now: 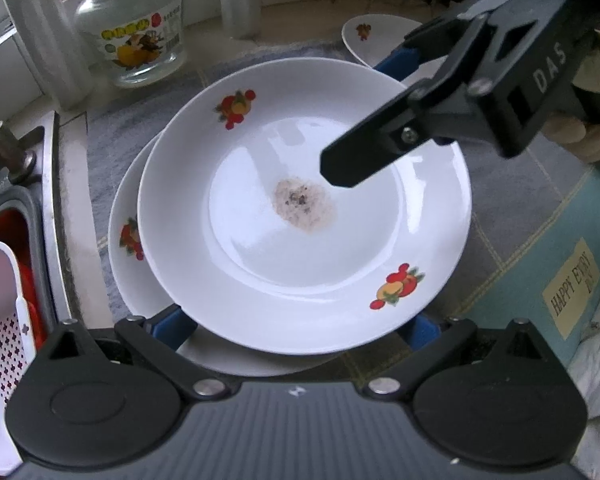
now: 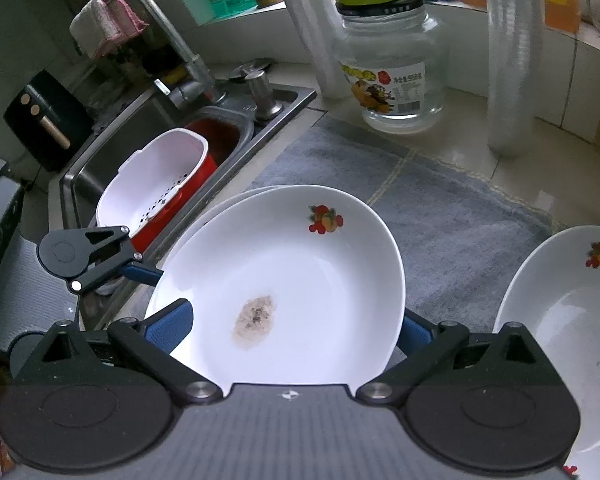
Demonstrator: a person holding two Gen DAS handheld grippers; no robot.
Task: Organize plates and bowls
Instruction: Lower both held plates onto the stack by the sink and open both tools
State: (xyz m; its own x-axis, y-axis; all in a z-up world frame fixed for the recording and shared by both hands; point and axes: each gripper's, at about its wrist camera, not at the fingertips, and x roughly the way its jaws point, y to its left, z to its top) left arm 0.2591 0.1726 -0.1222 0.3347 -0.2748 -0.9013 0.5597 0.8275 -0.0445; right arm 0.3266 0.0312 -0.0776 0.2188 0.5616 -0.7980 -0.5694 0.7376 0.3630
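Observation:
A white plate (image 1: 300,240) (image 2: 300,280) with fruit decals and a brown stain in its well sits offset over a second, matching plate (image 1: 126,200) (image 2: 220,209). My left gripper (image 1: 296,318) is open, and its blue-padded fingers (image 2: 142,273) reach under the top plate's near rim, above the lower plate. My right gripper (image 1: 356,118) (image 2: 290,328) is also spread wide and straddles the opposite rim, one finger over the well and the other beneath the plate. A white bowl (image 1: 376,36) (image 2: 560,320) with the same decal stands apart on the mat.
The dishes lie on a grey mat (image 2: 440,208) beside a steel sink (image 2: 100,168) that holds a white colander (image 2: 152,184). A glass jar (image 2: 392,76) and rolls of plastic wrap (image 2: 512,60) stand along the back. A blue cloth (image 1: 572,288) lies to one side.

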